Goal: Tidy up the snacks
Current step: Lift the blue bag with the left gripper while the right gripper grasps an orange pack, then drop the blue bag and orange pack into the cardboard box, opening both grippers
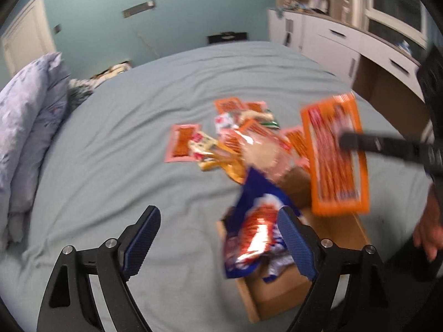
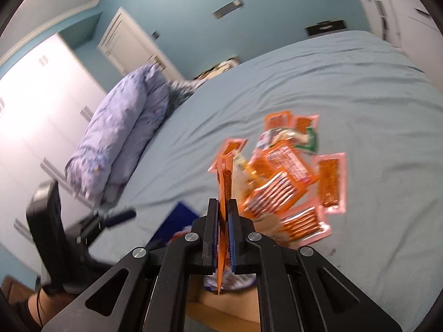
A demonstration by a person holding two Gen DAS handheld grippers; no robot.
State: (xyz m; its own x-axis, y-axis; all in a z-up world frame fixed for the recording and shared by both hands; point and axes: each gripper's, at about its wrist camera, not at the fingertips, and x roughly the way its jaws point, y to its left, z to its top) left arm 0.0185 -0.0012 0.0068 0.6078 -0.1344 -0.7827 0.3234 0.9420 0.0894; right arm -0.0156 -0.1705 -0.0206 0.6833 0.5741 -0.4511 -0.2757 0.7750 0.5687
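A heap of orange, pink and yellow snack packets [image 1: 238,138] lies on the blue bed sheet; it also shows in the right wrist view [image 2: 282,171]. A cardboard box [image 1: 277,296] stands in front of it with a blue snack bag [image 1: 257,229] sticking out. My left gripper [image 1: 218,238] is open and empty, hovering just left of the box. My right gripper [image 2: 224,207] is shut on an orange snack packet [image 2: 223,182], seen edge-on; in the left wrist view this packet [image 1: 336,155] hangs above the box's right side.
Folded lilac pillows [image 1: 30,119] lie at the bed's left. White drawers and shelves [image 1: 346,41] stand along the right wall. A white door [image 2: 130,44] and wardrobe are on the far left. The person's hand [image 1: 429,235] is at the right edge.
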